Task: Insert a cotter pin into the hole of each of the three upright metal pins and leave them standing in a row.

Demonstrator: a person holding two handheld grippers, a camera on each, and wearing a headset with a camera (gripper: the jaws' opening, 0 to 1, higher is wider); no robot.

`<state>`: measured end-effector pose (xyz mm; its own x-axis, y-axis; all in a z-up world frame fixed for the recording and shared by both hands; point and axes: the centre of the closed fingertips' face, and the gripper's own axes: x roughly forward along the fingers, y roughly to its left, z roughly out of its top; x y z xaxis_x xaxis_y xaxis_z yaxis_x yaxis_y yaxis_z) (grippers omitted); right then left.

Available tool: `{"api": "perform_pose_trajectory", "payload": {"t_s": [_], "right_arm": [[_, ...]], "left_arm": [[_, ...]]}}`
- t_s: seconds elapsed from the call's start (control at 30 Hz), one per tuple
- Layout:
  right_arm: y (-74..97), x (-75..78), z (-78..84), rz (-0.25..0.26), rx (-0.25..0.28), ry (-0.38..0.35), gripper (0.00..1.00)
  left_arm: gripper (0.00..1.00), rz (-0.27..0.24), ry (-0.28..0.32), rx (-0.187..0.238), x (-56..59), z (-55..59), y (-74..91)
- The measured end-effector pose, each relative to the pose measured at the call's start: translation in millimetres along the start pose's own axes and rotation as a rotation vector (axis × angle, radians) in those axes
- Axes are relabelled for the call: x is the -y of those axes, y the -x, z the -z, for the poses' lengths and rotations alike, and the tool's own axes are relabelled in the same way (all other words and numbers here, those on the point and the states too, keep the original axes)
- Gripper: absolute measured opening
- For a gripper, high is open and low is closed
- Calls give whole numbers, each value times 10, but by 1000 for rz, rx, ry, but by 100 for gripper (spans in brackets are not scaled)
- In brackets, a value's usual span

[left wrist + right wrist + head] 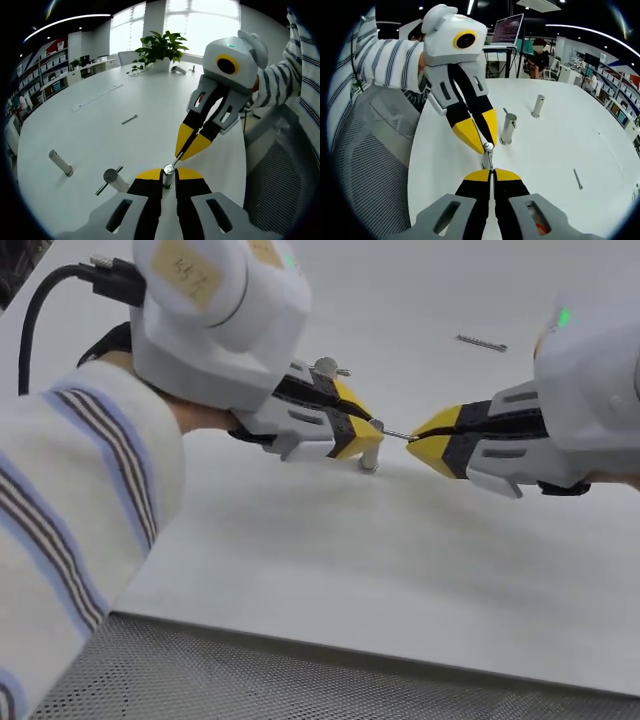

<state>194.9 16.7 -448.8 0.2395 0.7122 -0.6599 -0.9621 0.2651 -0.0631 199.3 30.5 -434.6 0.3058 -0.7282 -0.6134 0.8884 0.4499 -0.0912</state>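
I've got the left gripper (368,436) with fingers clamped on the nearest metal pin (169,176), steadying it upright — the right gripper (418,434), fingers pinched tight around a cotter pin (396,434), aims it at the hole. Beyond: fitted pin (112,176), bare pin (60,162) — spare cotter pin (129,119).

metal pin (369,466) mostly behind left gripper (374,436) jaws

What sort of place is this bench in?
Probably an open-plan office or lab space rather than a factory floor: a big white table, stocked shelves along the wall, and a potted plant by bright windows.
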Motion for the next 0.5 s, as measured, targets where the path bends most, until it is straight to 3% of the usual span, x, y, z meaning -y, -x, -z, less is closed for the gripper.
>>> {"api": "perform_pose_trajectory", "payload": {"t_s": [0.5], "right_arm": [[-97,-14,-90,-50,15,56,0]], "left_arm": [[5,-1,1,-5,0,18,12]]}}
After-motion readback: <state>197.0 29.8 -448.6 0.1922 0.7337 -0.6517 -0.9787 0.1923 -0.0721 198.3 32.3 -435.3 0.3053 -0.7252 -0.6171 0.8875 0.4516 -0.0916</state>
